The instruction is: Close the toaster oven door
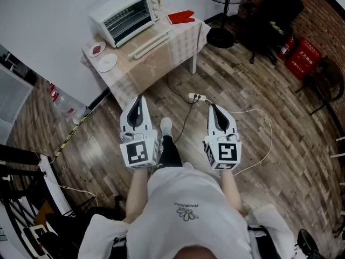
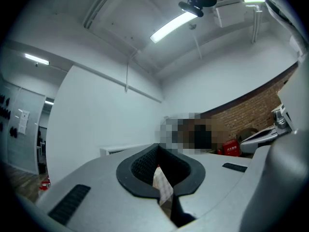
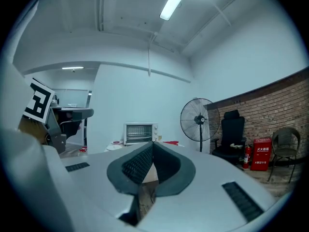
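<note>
The white toaster oven (image 1: 126, 15) stands at the back of a small table (image 1: 161, 63) with a checked cloth, far ahead of me. Its door looks folded down in front, with a white handle bar (image 1: 150, 45) lying over the cloth. The right gripper view also shows the oven (image 3: 140, 132), small and distant, with its rack visible. My left gripper (image 1: 139, 108) and right gripper (image 1: 214, 112) are held side by side over the wood floor, well short of the table. Both are shut with nothing between the jaws. The left gripper (image 2: 159, 178) tilts up toward the wall and ceiling; the right gripper (image 3: 147, 170) faces the oven.
A red oven mitt (image 1: 181, 17) and two small plates (image 1: 107, 62) lie on the table. A power strip (image 1: 197, 97) with cables lies on the floor ahead. A standing fan (image 1: 221, 15), a black office chair (image 1: 269, 20) and red boxes (image 1: 302, 58) stand at the right.
</note>
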A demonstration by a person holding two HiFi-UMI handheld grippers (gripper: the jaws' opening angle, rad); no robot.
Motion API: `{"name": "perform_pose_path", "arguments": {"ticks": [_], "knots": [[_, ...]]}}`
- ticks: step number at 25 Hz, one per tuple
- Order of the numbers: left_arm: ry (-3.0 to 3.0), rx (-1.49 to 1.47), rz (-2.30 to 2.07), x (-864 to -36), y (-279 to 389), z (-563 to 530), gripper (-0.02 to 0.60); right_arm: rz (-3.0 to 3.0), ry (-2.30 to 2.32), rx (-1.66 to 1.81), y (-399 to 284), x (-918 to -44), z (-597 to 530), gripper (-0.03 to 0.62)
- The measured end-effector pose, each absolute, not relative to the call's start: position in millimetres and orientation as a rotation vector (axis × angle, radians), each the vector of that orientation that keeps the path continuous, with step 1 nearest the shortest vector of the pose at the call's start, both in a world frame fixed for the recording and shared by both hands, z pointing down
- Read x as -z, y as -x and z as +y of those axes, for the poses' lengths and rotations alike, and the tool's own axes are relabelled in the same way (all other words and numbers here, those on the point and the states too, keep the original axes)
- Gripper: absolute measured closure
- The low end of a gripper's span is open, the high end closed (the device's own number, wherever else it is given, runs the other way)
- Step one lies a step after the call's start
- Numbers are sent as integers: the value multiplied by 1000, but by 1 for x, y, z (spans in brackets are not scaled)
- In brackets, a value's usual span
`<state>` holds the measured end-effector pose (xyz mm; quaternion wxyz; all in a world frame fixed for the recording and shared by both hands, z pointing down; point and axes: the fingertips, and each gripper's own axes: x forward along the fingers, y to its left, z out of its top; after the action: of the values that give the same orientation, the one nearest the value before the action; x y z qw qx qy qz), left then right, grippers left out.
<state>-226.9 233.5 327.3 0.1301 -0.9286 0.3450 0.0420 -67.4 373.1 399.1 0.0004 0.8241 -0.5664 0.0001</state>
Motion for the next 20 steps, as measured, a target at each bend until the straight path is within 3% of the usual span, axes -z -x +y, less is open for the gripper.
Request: {"name": "perform_pose_path", "arguments": {"ticks": [20], "knots": [[2740,-108,995,-342,173,142,565,-1747,-2547,-65,23,-418,298,585]]}}
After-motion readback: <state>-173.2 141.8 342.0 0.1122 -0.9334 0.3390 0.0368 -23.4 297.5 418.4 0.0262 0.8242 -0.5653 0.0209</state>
